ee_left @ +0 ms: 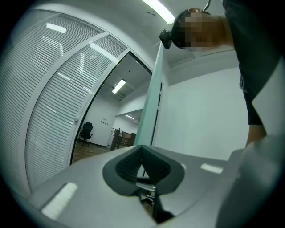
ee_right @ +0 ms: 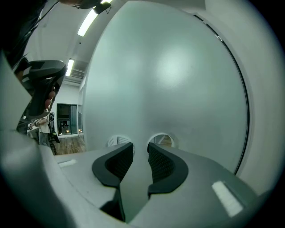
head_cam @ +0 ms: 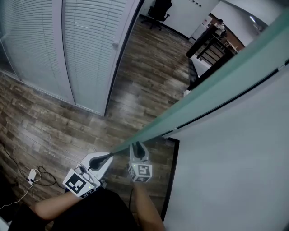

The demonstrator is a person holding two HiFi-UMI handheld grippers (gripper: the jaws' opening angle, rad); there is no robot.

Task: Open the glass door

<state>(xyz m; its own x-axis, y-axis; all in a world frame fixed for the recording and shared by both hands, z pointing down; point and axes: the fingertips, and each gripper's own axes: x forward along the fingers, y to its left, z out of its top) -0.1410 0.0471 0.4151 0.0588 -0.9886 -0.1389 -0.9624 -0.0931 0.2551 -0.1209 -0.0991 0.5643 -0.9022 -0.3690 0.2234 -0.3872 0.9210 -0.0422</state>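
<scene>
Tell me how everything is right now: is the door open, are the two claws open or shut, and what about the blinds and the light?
Frosted green-edged glass door: open, the room shows past its edge.
Left grey claw: shut, tips together, by the door's edge.
Right grey claw: open, empty, facing the door's glass.
White slatted blinds: closed.
Long ceiling light: on.

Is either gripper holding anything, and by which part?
Nothing is held. The left gripper is shut, empty, by the edge of the glass door; the right gripper is open, empty, facing its frosted face.
</scene>
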